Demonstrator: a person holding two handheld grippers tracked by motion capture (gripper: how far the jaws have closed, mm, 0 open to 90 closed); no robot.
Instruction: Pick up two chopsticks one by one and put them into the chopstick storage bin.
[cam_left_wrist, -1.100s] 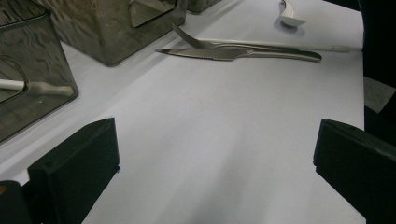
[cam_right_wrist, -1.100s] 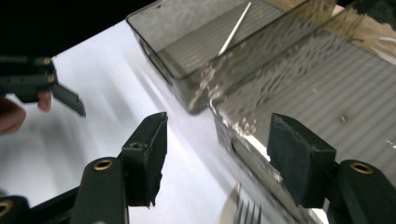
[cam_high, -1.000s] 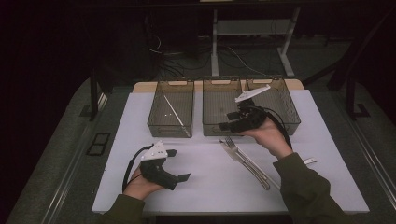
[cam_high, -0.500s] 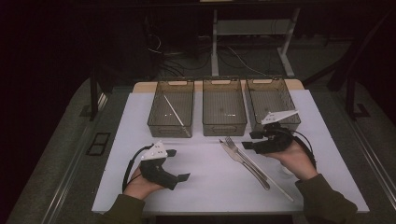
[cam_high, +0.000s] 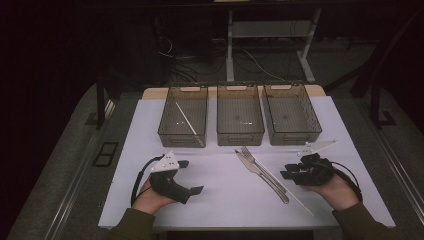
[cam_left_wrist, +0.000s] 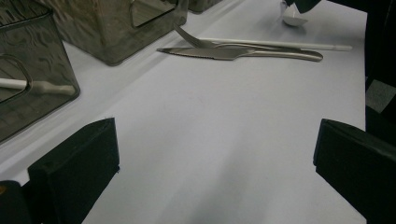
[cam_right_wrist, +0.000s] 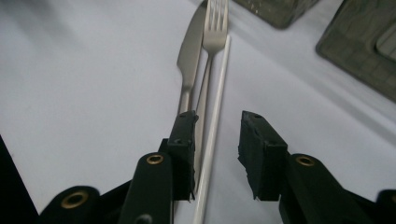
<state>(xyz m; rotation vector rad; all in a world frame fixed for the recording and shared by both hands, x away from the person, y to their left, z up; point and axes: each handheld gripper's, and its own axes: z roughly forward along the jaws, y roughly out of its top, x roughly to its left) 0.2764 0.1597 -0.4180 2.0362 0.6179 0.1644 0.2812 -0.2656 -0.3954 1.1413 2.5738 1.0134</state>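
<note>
A steel knife (cam_high: 260, 172), a fork (cam_high: 249, 154) and a white chopstick (cam_high: 296, 198) lie side by side on the white table, right of centre. My right gripper (cam_high: 286, 175) is low beside them on the right. In the right gripper view its jaws (cam_right_wrist: 218, 121) have just been closing and stand either side of the chopstick (cam_right_wrist: 219, 88) with a gap left, so it is still open. The fork (cam_right_wrist: 214, 32) and knife (cam_right_wrist: 190, 51) lie just left of it. My left gripper (cam_high: 192, 176) rests at the front left, open wide (cam_left_wrist: 215, 144) with nothing in it.
Three smoked-plastic bins stand in a row at the back: left bin (cam_high: 181, 137), middle bin (cam_high: 240, 137), right bin (cam_high: 295, 137). The left one holds a white chopstick (cam_high: 187, 120). The table's front edge is close to both hands.
My right gripper has come away from the bins, moving right and toward the near side, and has dropped to the table beside the cutlery. The left hand has stayed put.
</note>
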